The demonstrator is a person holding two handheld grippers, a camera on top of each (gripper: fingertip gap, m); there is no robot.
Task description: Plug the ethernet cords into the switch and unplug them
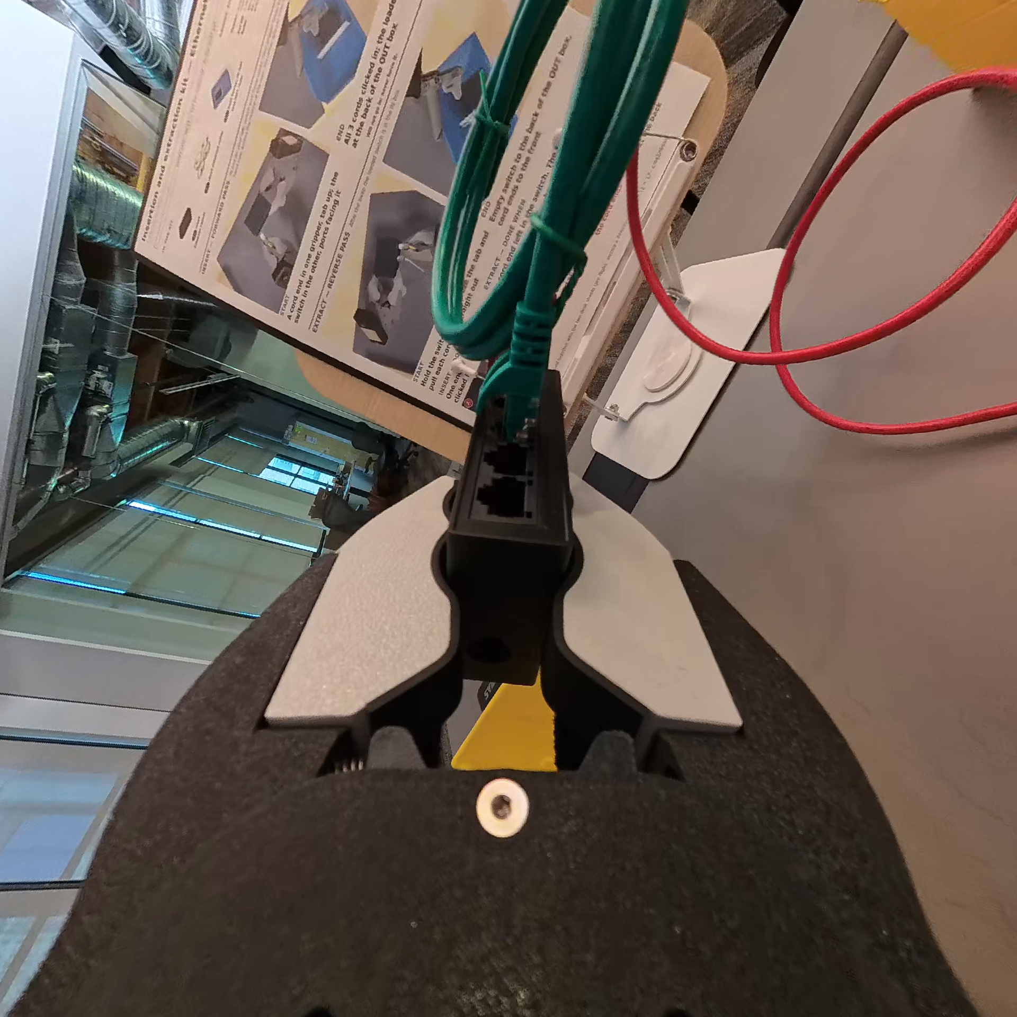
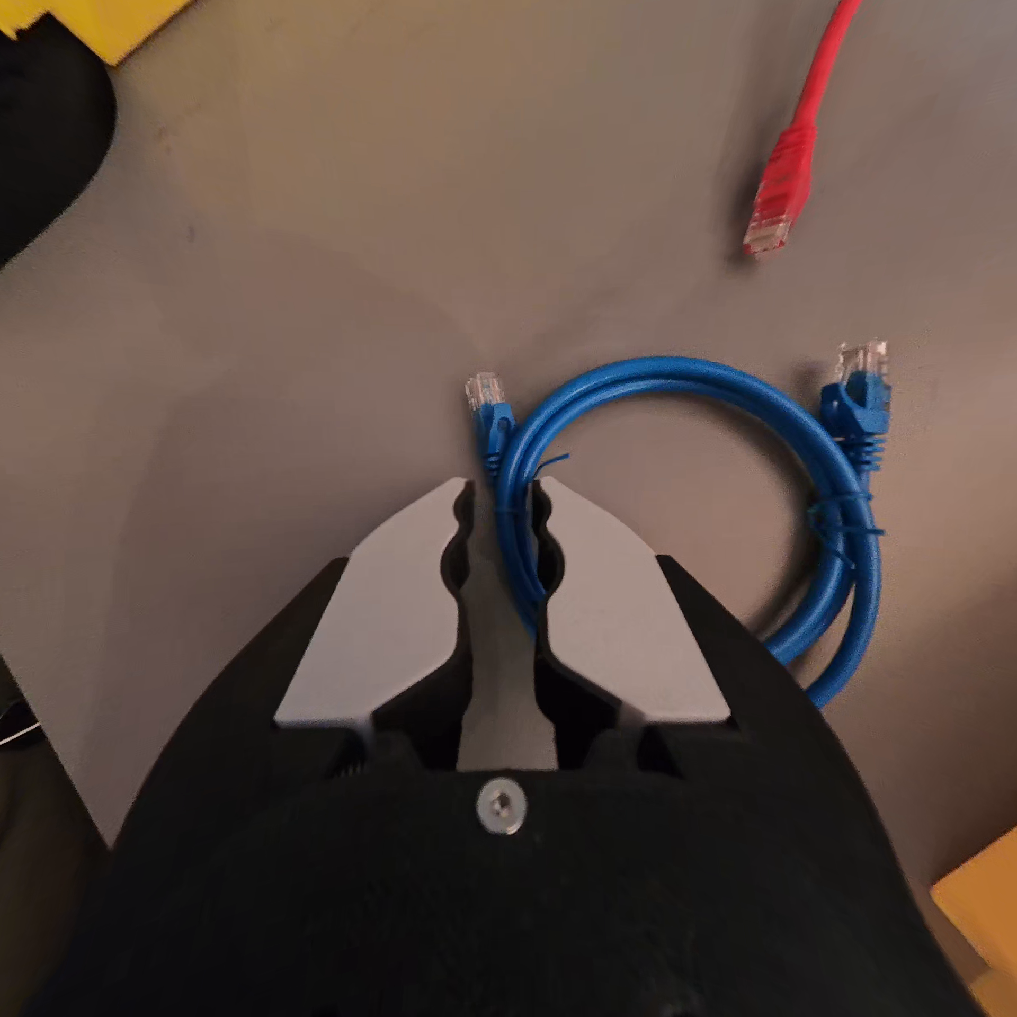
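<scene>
The left gripper [image 1: 509,528] was clamped on the black ethernet switch [image 1: 509,495], held up off the grey desk [image 1: 880,605] with its ports facing out. The green ethernet cord [image 1: 528,335] was already plugged into a far port, its tied coil hanging from it; two nearer ports sat empty. The right gripper [image 2: 503,487] was down at the desk, jaws parted around a strand of the coiled blue ethernet cord [image 2: 688,374] but not yet closed on it. The red ethernet cord [image 2: 781,176] lay loose nearby. By my reckoning one plug was in, two remained, and all the unplugging was ahead.
</scene>
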